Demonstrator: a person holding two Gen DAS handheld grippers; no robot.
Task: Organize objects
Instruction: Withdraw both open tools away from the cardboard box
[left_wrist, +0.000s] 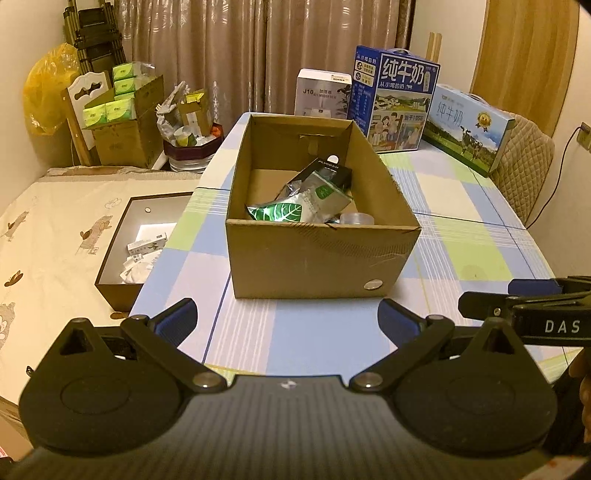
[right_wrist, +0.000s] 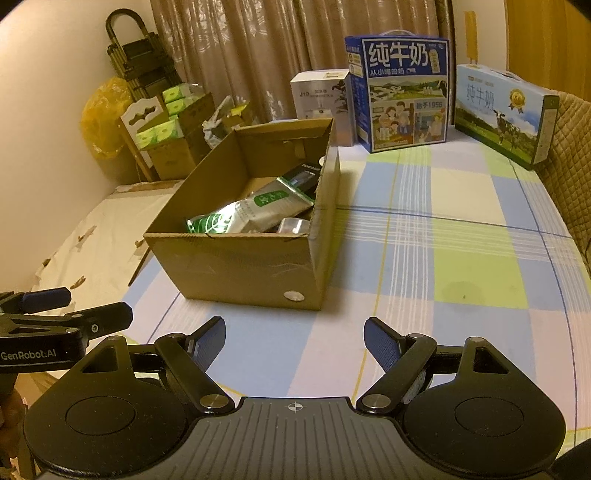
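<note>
An open cardboard box (left_wrist: 321, 258) (right_wrist: 236, 266) stands on the checked tablecloth. Inside it lie a silver pouch with a green leaf print (left_wrist: 299, 206) (right_wrist: 247, 214), a black packet (left_wrist: 332, 171) (right_wrist: 304, 175) and a clear round tub (left_wrist: 354, 218) (right_wrist: 293, 225). My left gripper (left_wrist: 288, 317) is open and empty, a short way in front of the box. My right gripper (right_wrist: 295, 341) is also open and empty, in front of the box's right corner. Each gripper shows at the edge of the other's view, the right one (left_wrist: 517, 299) and the left one (right_wrist: 66, 310).
Two blue milk cartons (left_wrist: 395, 99) (left_wrist: 469, 129) and a white humidifier box (left_wrist: 323, 92) stand at the table's far end. A padded chair back (left_wrist: 524, 162) is at the right. Left of the table a dark tray (left_wrist: 122, 258) rests on a bed, with cartons and clutter beyond.
</note>
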